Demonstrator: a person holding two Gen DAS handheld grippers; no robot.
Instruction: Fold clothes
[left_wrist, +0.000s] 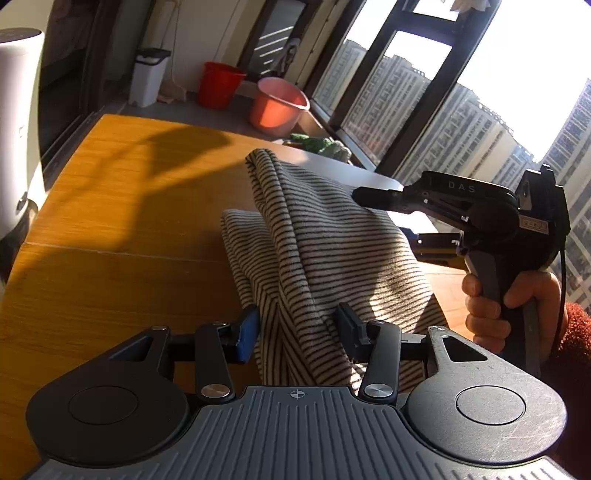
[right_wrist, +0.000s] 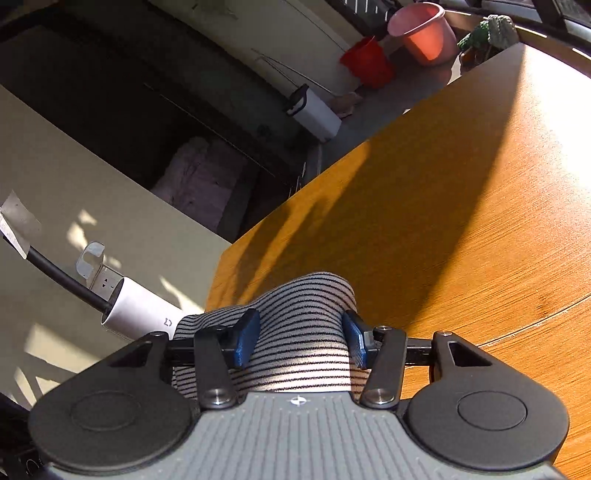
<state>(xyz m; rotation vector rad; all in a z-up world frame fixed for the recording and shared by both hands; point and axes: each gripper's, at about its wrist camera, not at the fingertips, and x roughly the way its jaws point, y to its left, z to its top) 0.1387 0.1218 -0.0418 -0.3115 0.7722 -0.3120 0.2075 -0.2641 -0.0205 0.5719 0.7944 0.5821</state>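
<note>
A black-and-cream striped garment (left_wrist: 317, 240) lies bunched on the wooden table (left_wrist: 110, 206), partly lifted. My left gripper (left_wrist: 297, 332) has its jaws parted with a thick fold of the garment between them. My right gripper (left_wrist: 365, 195) shows in the left wrist view from the side, its tips against the garment's far right part. In the right wrist view my right gripper (right_wrist: 301, 338) has its jaws parted with the striped garment (right_wrist: 306, 310) bunched between them, above the table (right_wrist: 424, 229).
A pink bucket (left_wrist: 279, 107), a red bucket (left_wrist: 219, 85) and a white bin (left_wrist: 147, 75) stand on the floor beyond the table. A white cylinder device (left_wrist: 16, 122) stands at the left. Windows run along the right. A green knitted item (left_wrist: 317, 144) lies near the sill.
</note>
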